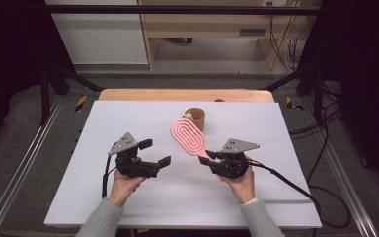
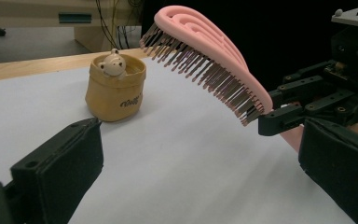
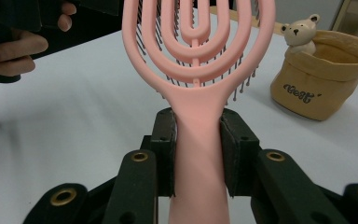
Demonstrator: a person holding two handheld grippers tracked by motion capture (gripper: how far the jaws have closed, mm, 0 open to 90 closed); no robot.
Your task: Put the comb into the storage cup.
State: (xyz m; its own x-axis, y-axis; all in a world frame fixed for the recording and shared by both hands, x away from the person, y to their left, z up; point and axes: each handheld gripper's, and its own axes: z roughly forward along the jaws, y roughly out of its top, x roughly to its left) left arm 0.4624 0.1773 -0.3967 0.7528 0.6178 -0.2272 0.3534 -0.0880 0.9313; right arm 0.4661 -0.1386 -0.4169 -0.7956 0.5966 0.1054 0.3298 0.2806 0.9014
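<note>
A tan fabric pouch (image 1: 195, 117) with a small bear figure (image 1: 189, 116) at its rim stood upright near the far edge of the white tabletop (image 1: 128, 207). Beyond the tabletop were a wooden cabinet (image 1: 202, 29) and trailing cables (image 1: 281, 44) on the floor.

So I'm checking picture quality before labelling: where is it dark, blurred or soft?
High view: table evenly lit, both side edges of the picture near black. Left gripper view: pink brush and pouch sharp, black behind the brush. Right gripper view: brush handle close and soft, hand at top left blurred.
</note>
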